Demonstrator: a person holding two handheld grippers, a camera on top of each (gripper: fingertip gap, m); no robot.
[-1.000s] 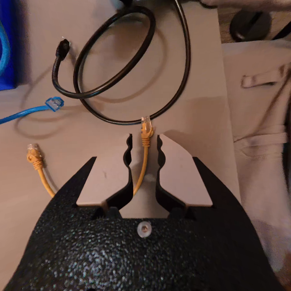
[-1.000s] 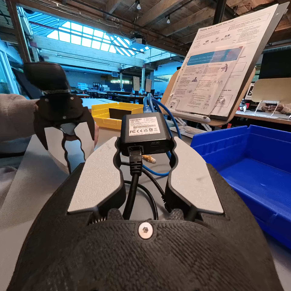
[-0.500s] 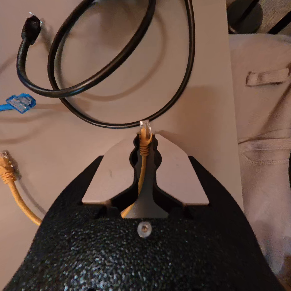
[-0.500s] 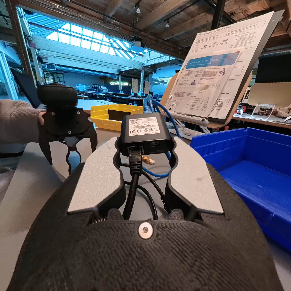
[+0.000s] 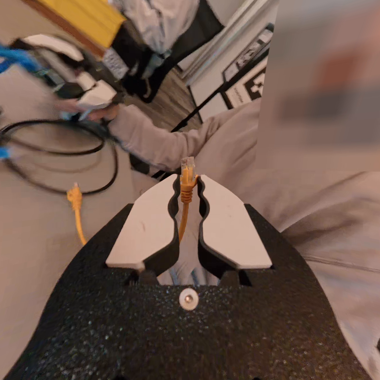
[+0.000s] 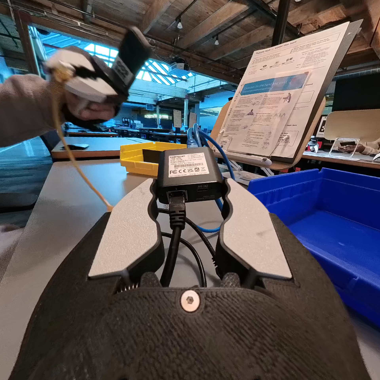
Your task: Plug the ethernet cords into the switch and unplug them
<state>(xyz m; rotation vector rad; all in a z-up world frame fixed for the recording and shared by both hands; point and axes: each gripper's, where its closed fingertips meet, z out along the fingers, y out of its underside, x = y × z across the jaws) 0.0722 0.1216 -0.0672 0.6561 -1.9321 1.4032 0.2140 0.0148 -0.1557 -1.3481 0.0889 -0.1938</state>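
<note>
My left gripper (image 5: 187, 177) is shut on the plug end of a yellow ethernet cord (image 5: 186, 189); the clear plug tip sticks out past the fingertips. It is raised above the table and shows blurred in the right wrist view (image 6: 61, 72) with the cord (image 6: 78, 164) hanging down. The cord's other yellow plug (image 5: 75, 197) lies on the table. My right gripper (image 6: 190, 185) is shut on the small black switch (image 6: 189, 172). A black cord (image 6: 174, 230) is plugged into its near port and a blue cord (image 6: 205, 141) into its far side.
A blue bin (image 6: 329, 226) stands right of the switch and a yellow bin (image 6: 141, 156) behind it. A tilted board with printed sheets (image 6: 277, 102) stands at the back right. A loop of black cord (image 5: 61, 148) lies on the grey table (image 6: 72, 195). A person's sleeve (image 5: 154, 141) is near.
My left gripper closed on the yellow plug, lifted it off the table and swung up and around. My right gripper kept hold of the switch and barely moved.
</note>
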